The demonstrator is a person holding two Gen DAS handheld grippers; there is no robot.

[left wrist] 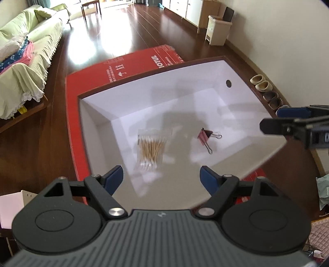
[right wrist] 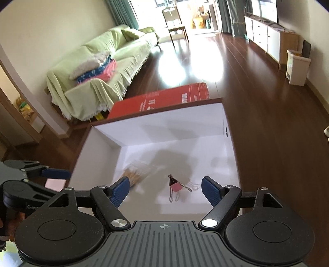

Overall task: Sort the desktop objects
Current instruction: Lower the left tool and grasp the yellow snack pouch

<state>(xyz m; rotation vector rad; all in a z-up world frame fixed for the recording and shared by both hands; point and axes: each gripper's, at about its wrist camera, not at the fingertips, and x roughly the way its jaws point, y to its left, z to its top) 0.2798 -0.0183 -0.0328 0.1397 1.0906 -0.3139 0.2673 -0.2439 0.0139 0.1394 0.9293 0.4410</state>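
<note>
Cotton-swab bag (right wrist: pixel 136 171) motion-blurred, half hidden.

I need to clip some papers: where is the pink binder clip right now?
The pink binder clip lies on the floor of the white box, right of the cotton swab bag in the left wrist view, held by neither gripper.

Green sofa (right wrist: pixel 102 67) by my left wall, folded blankets (right wrist: pixel 96 68) stacked on it, pink, blue, grey. Shiny brown floor (right wrist: pixel 257 102), bright light spot on it. Red cardboard (left wrist: pixel 98 76) flat on floor. White cabinet (right wrist: pixel 265 39) along right wall, cream bin (right wrist: pixel 297 67) near it. Row of slippers (left wrist: pixel 265 90) by right wall. Wooden chair (right wrist: pixel 176 26) far back. Green curtains (right wrist: pixel 121 12) by window.
</note>
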